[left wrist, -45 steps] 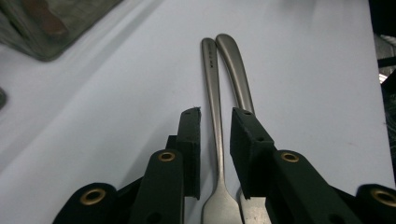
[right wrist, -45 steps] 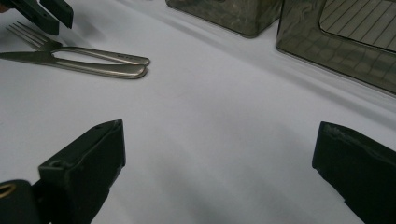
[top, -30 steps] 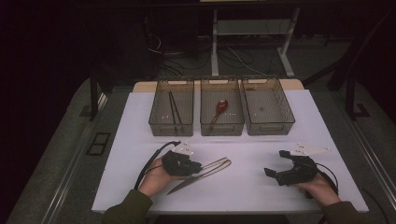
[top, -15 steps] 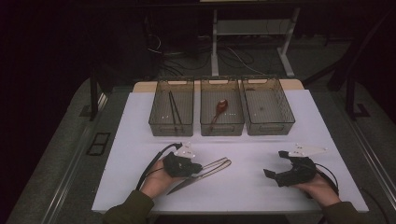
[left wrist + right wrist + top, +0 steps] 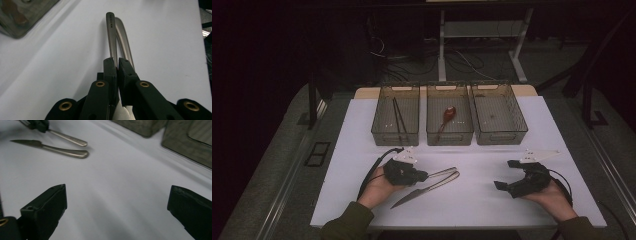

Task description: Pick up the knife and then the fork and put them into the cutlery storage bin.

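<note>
Between your left gripper's closed jaws, the utensil handle points straight ahead; your right gripper gapes wide.

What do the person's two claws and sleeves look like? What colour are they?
Both claws, left claw and right claw, are black and blocky, with flat jaws and small brass-coloured rings near the joints. Each carries a pale grey three-cornered plate on top and trails a black cable. The sleeves are dark olive green.
</note>
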The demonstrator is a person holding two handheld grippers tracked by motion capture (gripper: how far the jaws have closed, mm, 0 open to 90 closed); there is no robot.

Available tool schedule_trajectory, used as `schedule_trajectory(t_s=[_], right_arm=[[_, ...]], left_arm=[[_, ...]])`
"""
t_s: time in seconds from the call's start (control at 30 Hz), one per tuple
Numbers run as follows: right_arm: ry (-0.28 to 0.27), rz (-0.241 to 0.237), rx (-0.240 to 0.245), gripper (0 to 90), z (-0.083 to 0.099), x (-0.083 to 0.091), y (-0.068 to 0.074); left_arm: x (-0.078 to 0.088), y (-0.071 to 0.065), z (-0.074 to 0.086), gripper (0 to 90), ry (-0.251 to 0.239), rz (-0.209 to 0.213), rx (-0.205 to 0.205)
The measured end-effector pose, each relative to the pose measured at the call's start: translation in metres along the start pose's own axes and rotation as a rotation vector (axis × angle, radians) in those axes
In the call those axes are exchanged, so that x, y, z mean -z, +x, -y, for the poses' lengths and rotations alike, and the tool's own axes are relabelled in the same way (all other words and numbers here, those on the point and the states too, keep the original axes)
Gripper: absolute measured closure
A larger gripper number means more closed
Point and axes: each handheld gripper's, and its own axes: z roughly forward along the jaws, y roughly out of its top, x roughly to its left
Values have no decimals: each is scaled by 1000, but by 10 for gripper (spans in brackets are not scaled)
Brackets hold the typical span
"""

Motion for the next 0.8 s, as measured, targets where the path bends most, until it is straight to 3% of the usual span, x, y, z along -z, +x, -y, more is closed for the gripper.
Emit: schedule_trajectory(t_s=[0.2, 0.3, 0.43, 0.5, 0.7, 0.8], right_arm=[[19, 33, 71, 21, -13, -3, 7], [32, 18, 94, 24, -20, -7, 9], [26, -27, 126, 61, -29, -12, 11], [26, -47, 155, 136, -35, -14, 12], [31, -113, 216, 162, -52, -24, 19], [35, -171, 254, 209, -61, -29, 24]], left_arm=[[3, -2, -8, 846, -10, 15, -23], [2, -5, -13, 846, -5, 39, -46], [0, -8, -20, 846, -5, 62, -73], [-2, -9, -25, 846, -1, 76, -89], [-9, -13, -39, 846, -6, 113, -125], [-14, -14, -48, 846, -1, 129, -151]])
